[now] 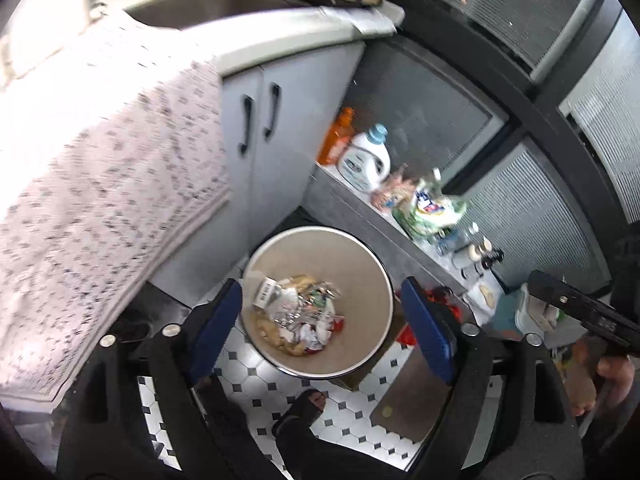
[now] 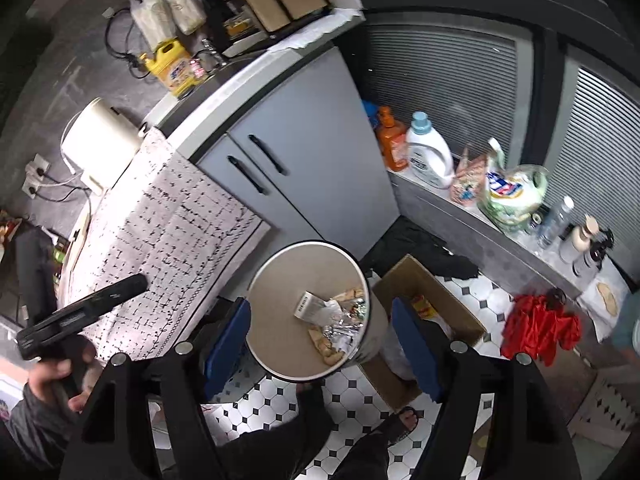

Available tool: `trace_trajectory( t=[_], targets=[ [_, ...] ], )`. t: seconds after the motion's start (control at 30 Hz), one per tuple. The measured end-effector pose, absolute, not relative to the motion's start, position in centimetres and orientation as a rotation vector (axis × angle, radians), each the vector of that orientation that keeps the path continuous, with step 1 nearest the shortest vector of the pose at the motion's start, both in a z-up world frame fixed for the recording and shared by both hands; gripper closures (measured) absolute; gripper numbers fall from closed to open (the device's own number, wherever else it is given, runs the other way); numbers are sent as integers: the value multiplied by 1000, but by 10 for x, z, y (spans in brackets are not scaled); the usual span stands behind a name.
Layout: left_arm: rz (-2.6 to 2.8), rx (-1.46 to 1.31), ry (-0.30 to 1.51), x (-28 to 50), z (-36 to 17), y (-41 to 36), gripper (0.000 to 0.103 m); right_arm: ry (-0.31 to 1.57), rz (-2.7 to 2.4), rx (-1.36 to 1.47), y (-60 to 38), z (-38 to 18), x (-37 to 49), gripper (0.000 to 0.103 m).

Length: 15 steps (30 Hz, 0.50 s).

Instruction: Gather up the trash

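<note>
A round trash bin (image 1: pixel 374 276) stands on the tiled floor, holding wrappers, foil and crumpled paper (image 1: pixel 298 314). My left gripper (image 1: pixel 322 332) is open and empty, held above the bin, its blue pads on either side of the opening. In the right wrist view the same bin (image 2: pixel 276 280) with its trash (image 2: pixel 332 320) sits below my right gripper (image 2: pixel 320 346), which is also open and empty. The right gripper's body shows at the right edge of the left wrist view (image 1: pixel 580 308); the left gripper's body shows at the left of the right wrist view (image 2: pixel 80 312).
A table with a patterned cloth (image 1: pixel 92 184) is left of the bin. A grey cabinet (image 1: pixel 288 128) stands behind it. A ledge (image 2: pixel 460 216) carries detergent bottles (image 2: pixel 430 152) and bags. A cardboard box (image 2: pixel 424 292) and red cloth (image 2: pixel 538 330) lie on the floor. The person's sandalled feet (image 2: pixel 400 424) are below.
</note>
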<state>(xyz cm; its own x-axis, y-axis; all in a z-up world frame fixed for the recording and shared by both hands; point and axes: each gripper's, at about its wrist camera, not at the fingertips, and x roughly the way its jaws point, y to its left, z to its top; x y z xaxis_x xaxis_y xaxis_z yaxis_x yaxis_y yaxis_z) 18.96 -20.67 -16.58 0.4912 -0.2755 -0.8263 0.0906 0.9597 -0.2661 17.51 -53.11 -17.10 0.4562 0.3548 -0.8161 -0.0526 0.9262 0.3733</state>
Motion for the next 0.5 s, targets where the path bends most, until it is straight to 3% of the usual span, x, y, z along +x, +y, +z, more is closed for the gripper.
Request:
trace_trajectory(
  t=[0.27,0.5],
  targets=[
    [-125,-251,905,151,-112,-153,8,1018,293,288,-494,-134,180,9],
    [-81,-237,801,108,-66,-106,6,987,320,231,-440,-98,163,8]
  ],
)
